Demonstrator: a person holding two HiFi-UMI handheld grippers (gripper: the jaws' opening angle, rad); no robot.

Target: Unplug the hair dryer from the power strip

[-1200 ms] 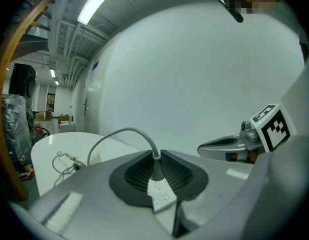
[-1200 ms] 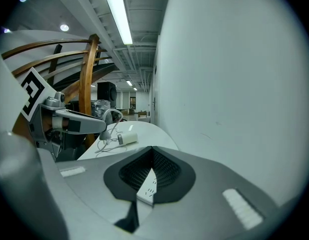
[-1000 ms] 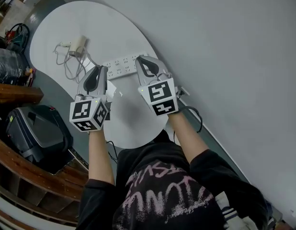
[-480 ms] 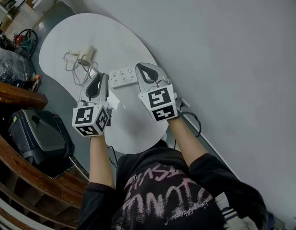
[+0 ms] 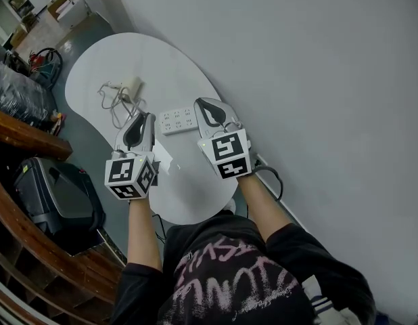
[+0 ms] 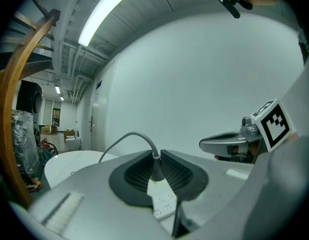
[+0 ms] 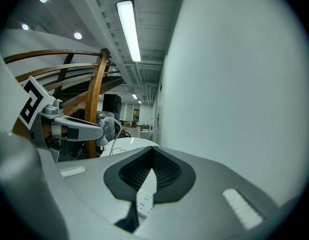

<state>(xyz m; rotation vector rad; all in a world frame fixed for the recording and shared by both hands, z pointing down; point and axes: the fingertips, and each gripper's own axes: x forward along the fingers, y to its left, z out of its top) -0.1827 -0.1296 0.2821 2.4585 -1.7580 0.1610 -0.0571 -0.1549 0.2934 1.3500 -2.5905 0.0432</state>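
A white hair dryer lies at the far side of the white oval table, its grey cord looped beside it. The white power strip lies between my two grippers. My left gripper is just off the strip's left end. In the left gripper view it is shut on the hair dryer's cord, which arcs away to the left, with the strip below the jaws. My right gripper hangs at the strip's right end, shut with nothing held, the strip showing beneath.
A plain grey wall runs along the table's right side. On the floor to the left are a black case and a curved wooden rail. A black cable lies on the floor near the table's near edge.
The head view has shifted. My left gripper with the cord now sits slightly farther from the strip's left end. The right gripper stays at the strip's right end.
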